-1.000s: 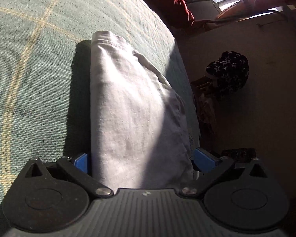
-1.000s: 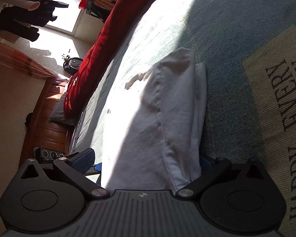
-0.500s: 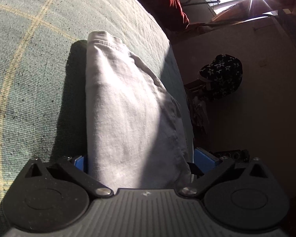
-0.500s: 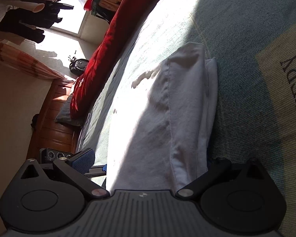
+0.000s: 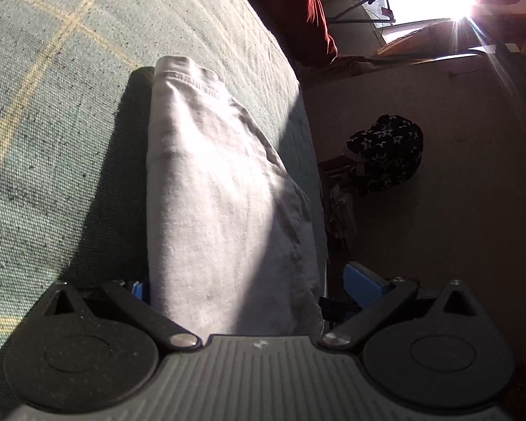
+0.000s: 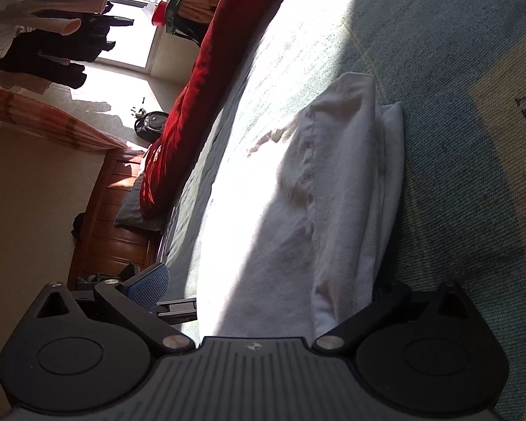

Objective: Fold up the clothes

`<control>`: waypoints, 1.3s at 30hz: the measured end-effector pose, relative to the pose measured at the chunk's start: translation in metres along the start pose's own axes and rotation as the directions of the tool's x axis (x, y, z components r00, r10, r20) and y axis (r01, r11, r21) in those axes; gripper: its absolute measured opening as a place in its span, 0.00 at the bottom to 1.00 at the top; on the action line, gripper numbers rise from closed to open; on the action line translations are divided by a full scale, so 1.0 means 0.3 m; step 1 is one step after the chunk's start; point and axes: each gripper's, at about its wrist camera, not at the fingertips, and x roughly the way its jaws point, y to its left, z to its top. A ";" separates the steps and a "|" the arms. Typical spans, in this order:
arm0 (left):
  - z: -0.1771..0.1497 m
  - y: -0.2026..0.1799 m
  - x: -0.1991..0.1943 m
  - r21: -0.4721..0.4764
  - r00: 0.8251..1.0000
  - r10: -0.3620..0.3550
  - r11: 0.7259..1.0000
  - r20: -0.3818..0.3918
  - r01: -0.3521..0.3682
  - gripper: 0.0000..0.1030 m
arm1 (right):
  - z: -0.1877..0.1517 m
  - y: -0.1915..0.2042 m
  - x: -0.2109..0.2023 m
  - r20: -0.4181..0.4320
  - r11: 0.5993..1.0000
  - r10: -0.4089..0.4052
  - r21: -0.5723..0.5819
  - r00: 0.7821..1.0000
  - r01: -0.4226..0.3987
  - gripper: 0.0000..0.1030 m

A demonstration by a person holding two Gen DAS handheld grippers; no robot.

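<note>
Two grippers, both spread wide around one folded white garment (image 5: 221, 189). Left gripper (image 5: 243, 286): jaws far apart, blue pads at either side of the cloth, near end of the bundle lying between them; no pinch visible, pads not pressing the fabric as far as can be told. Right gripper (image 6: 259, 280): same story, jaws wide, one blue pad (image 6: 150, 280) standing clear off the bed edge, other finger hidden behind the cloth; nothing clamped. Likely straddling the bundle from opposite ends to scoop or square it, not to pinch a corner.

White garment (image 6: 333, 193) already folded into a long narrow stack, several layers showing along one edge, stitched hem at the far end in left view. Lying flat on green bedspread (image 5: 52, 122) with yellow grid lines, close to the bed's edge. Half in hard sunlight, half in shadow, so surface detail washed out in right view.

Further out: red blanket (image 6: 207, 63) bunched along the far side of the bed, wooden bed frame (image 6: 112, 217) below it, dark bag (image 6: 150, 124) on the floor, clothes hanging by the window. Left view: star-patterned dark cloth (image 5: 385, 152) beside the bed, sun glare at the window.

Judgement: fold nearly done; next probably a final fold or a lift aside. Risk: layers slipping apart if closed on only the top ones.
</note>
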 end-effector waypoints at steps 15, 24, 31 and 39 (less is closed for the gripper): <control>-0.009 -0.109 -0.129 0.052 1.000 -0.010 0.999 0.024 0.008 0.98 | -0.052 0.151 -0.021 0.004 0.995 -0.015 -0.096 1.000 0.015 1.00; -0.062 -0.133 -0.262 0.097 0.998 0.001 0.995 0.064 -0.007 0.98 | -0.122 0.264 0.014 -0.019 0.987 -0.020 -0.162 1.000 0.017 1.00; -0.098 -0.107 -0.397 0.100 0.992 -0.008 0.995 0.122 -0.004 0.98 | -0.182 0.378 0.077 -0.051 0.975 -0.021 -0.220 0.999 0.009 1.00; -0.144 -0.061 -0.590 0.094 0.983 -0.004 0.995 0.186 -0.013 0.98 | -0.261 0.496 0.180 -0.100 0.960 -0.028 -0.280 0.995 -0.001 1.00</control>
